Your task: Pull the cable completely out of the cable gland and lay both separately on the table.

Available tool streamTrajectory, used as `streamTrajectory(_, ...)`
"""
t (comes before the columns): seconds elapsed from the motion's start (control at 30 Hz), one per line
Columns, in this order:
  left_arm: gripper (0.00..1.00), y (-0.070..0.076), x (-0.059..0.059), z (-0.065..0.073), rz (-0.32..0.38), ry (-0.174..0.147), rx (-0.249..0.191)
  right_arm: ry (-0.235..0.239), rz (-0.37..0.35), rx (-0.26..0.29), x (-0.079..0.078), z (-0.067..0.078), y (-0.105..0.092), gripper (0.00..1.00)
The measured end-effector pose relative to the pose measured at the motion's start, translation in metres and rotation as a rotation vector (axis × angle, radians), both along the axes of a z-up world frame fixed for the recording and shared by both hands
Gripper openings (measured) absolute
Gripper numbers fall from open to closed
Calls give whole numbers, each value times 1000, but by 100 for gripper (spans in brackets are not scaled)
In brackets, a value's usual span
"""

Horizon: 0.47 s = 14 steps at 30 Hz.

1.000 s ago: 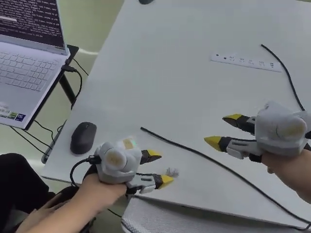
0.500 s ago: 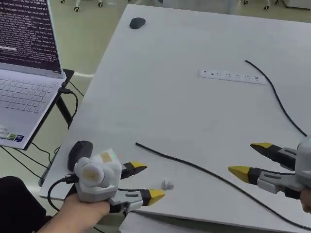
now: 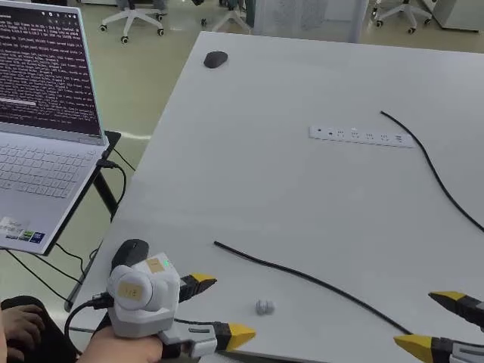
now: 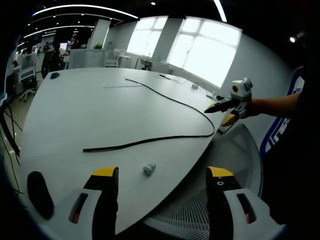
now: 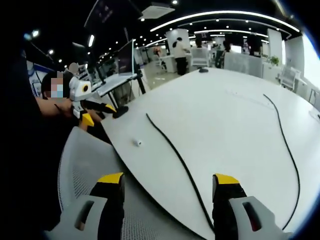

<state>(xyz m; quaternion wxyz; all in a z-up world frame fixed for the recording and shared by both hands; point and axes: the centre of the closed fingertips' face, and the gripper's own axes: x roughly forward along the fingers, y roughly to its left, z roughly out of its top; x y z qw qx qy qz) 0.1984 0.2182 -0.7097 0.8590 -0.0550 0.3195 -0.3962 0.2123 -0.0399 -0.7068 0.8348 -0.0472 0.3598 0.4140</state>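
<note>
A small grey cable gland lies by itself on the white table, near the front edge. The black cable lies apart from it, running from mid-table toward the front right. My left gripper is open just left of the gland, with nothing between its yellow tips. In the left gripper view the gland sits just ahead of the open gripper, and the cable lies beyond it. My right gripper is open at the front right corner, past the cable. The right gripper view shows gripper, cable and gland.
A laptop stands on a side stand at the left. One black mouse lies beside my left gripper, another at the far edge. A white power strip with its own black lead lies far right. A mesh chair is below the table edge.
Both grippers have drawn back toward the table's front edge, the right one farther toward the front right corner. The head camera has tilted up. Gland and cable lie where they were.
</note>
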Motion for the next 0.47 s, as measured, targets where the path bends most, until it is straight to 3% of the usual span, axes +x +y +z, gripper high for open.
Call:
streamTrajectory(0.17, 75, -2, -1, -7, 0, 16, 13, 63, -13, -4, -11, -18, -14, 79)
streamTrajectory(0.27, 77, -4, -2, -8, -13, 15, 34, 63, -5, -26, -13, -21, -18, 79)
streamTrajectory(0.47, 80, -6, 2, -6, -13, 11, 37, 59, -9, -2, -7, -17, -16, 82)
